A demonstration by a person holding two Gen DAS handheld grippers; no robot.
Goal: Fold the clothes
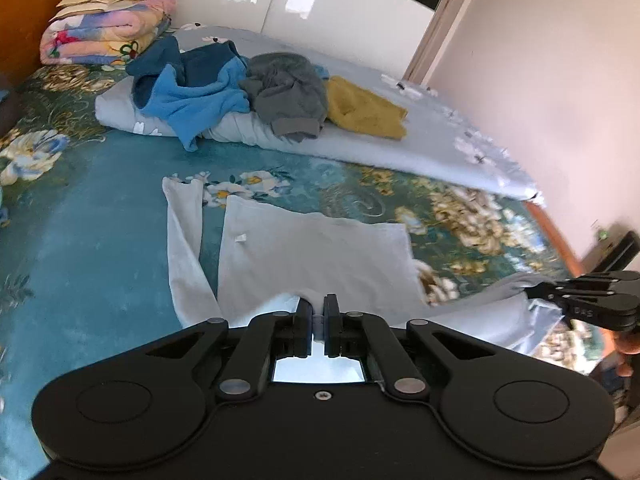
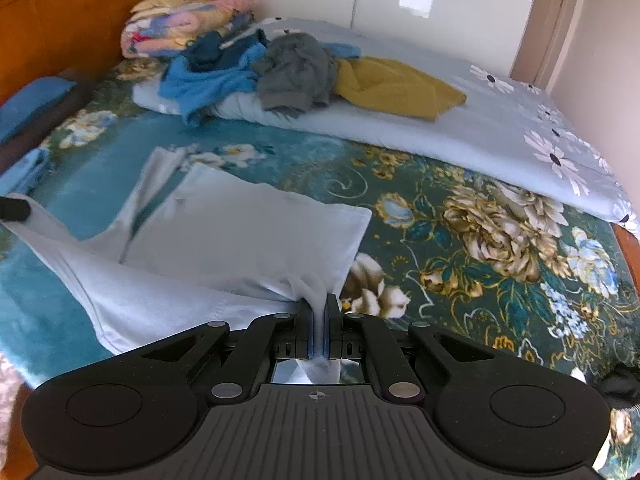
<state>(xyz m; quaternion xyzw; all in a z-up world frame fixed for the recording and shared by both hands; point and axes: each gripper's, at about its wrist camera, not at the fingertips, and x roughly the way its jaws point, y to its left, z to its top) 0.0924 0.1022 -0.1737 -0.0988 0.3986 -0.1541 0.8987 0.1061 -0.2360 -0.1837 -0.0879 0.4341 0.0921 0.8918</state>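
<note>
A pale blue long-sleeved garment (image 1: 312, 256) lies partly folded on the teal floral bedspread (image 1: 100, 216). One sleeve (image 1: 184, 240) trails out to its left. My left gripper (image 1: 318, 304) is shut on the garment's near edge, a thin fold pinched between its pads. At the right edge of the left wrist view my right gripper (image 1: 532, 290) pinches another corner of the same cloth. In the right wrist view the right gripper (image 2: 319, 304) is shut on a bunched corner of the garment (image 2: 240, 232), and the left gripper's tip (image 2: 14, 208) shows at the far left.
A heap of clothes, blue (image 1: 192, 84), grey (image 1: 288, 88) and mustard yellow (image 1: 364, 108), lies on a folded light blue quilt (image 1: 420, 140) at the back. Folded floral blankets (image 1: 104, 28) sit by the orange headboard (image 2: 60, 20). White wardrobe doors (image 1: 340, 4) stand behind.
</note>
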